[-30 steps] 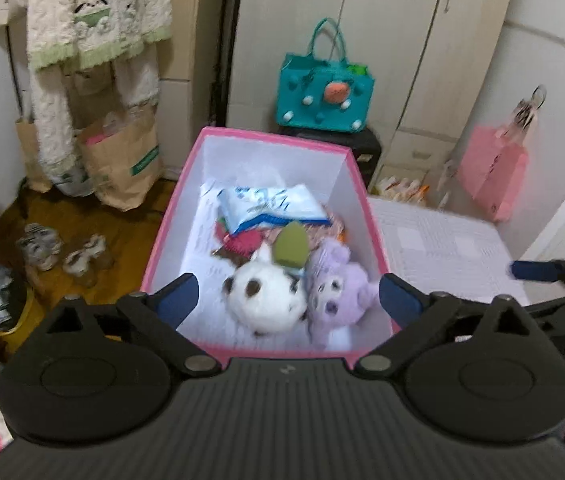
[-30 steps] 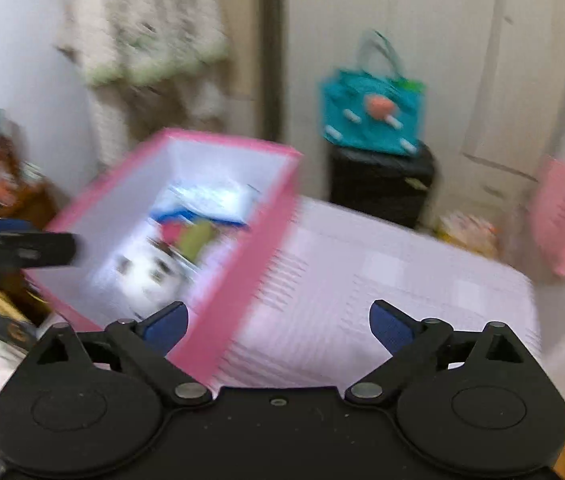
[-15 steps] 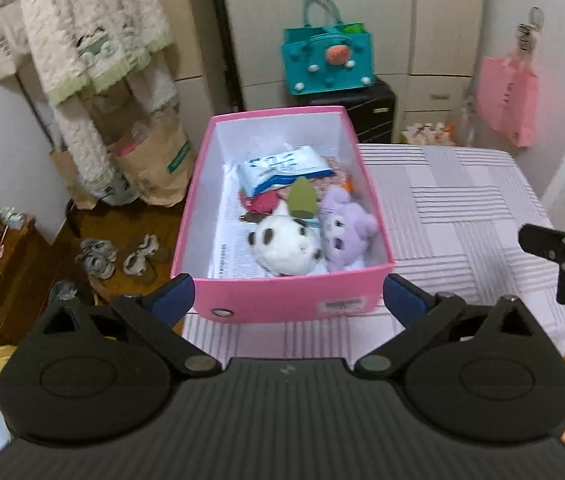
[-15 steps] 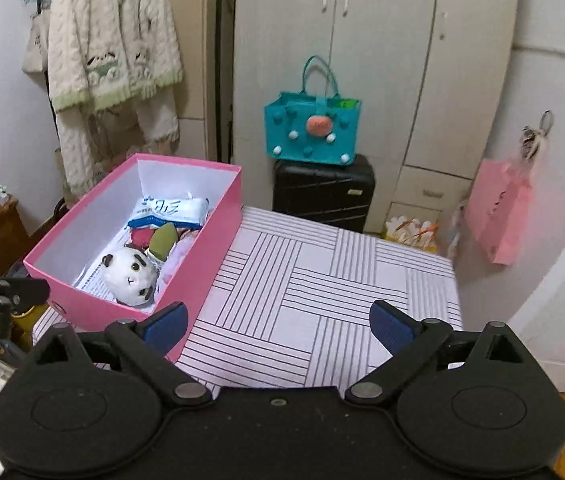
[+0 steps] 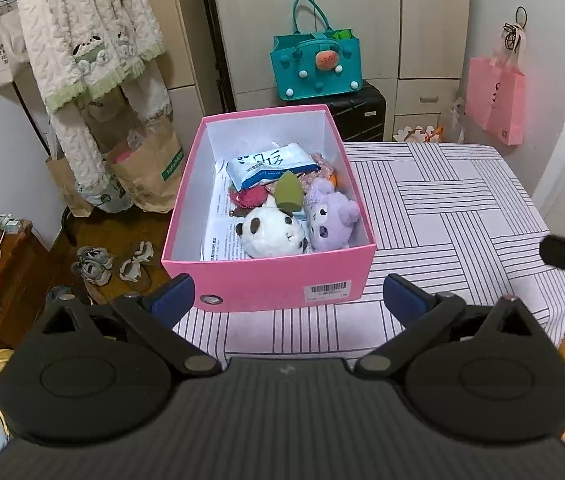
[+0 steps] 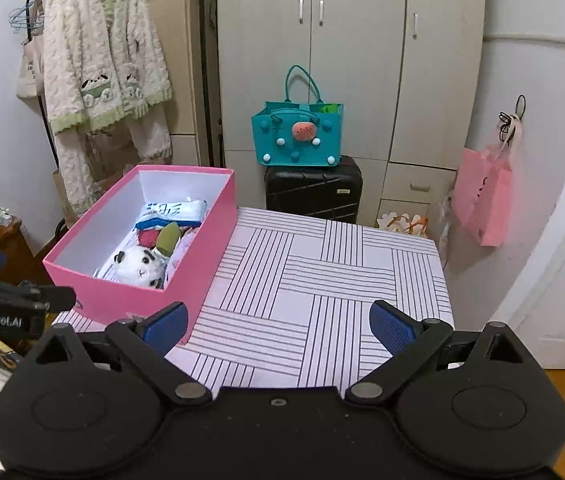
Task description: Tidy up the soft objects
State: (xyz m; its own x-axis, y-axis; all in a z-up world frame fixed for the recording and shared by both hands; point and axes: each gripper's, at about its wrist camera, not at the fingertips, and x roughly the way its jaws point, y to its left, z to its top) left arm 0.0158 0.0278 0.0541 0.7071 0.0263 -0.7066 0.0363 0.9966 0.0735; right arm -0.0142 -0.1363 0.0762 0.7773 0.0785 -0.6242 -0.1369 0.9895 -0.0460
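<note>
**Soft toys packed in the pink box**

While the white panda plush (image 5: 272,232) and purple plush (image 5: 332,220) lie inside the pink box (image 5: 266,282) on the striped counter (image 5: 442,216), the left hand-held gripper (image 5: 288,298) and right hand-held gripper (image 6: 278,324) hover spread and empty.

Pink box (image 5: 266,280), white-and-black plush (image 5: 272,232), lilac plush (image 5: 332,218), white tablecloth (image 6: 322,280) with dark stripes.
</note>
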